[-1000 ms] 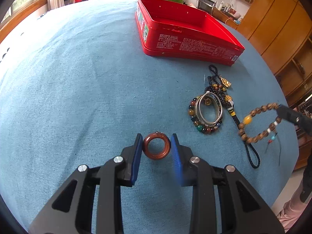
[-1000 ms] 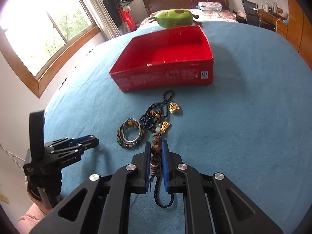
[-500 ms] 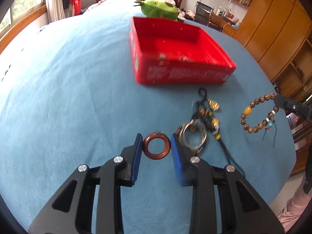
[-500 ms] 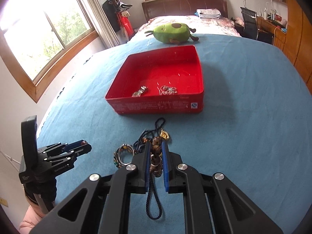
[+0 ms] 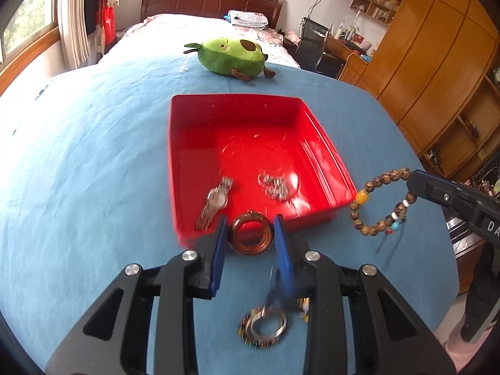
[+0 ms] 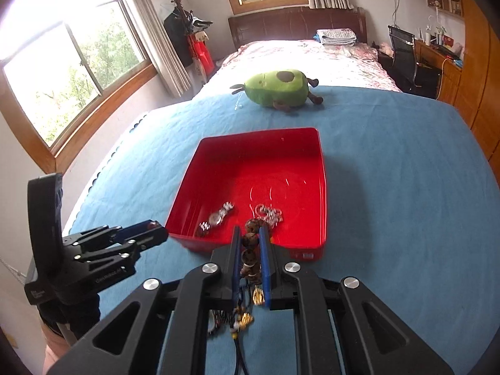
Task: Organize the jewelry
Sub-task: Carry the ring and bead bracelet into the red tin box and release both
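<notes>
My left gripper [image 5: 250, 237] is shut on a brown ring bangle [image 5: 250, 233] and holds it above the near rim of the red tin [image 5: 175, 168]. My right gripper [image 6: 250, 240] is shut on a wooden bead bracelet [image 6: 251, 240], which hangs at the tin's right corner in the left wrist view [image 5: 379, 201]. The red tin [image 6: 323, 187] holds a silver watch [image 5: 215, 201] and a silver chain [image 5: 275, 184]. A beaded bracelet with a silver bangle [image 5: 264, 326] lies on the blue cloth below my left gripper.
A green avocado plush [image 5: 232, 57] lies beyond the tin. A black cord necklace with gold charms [image 6: 240, 322] lies under my right gripper. Wooden cabinets [image 5: 437, 62] stand at the right. The left gripper shows at left in the right wrist view [image 6: 147, 232].
Both grippers have risen and moved forward toward the red tin, carrying the bangle and the bead bracelet. The tin's inside, with watch and chain, has come into view.
</notes>
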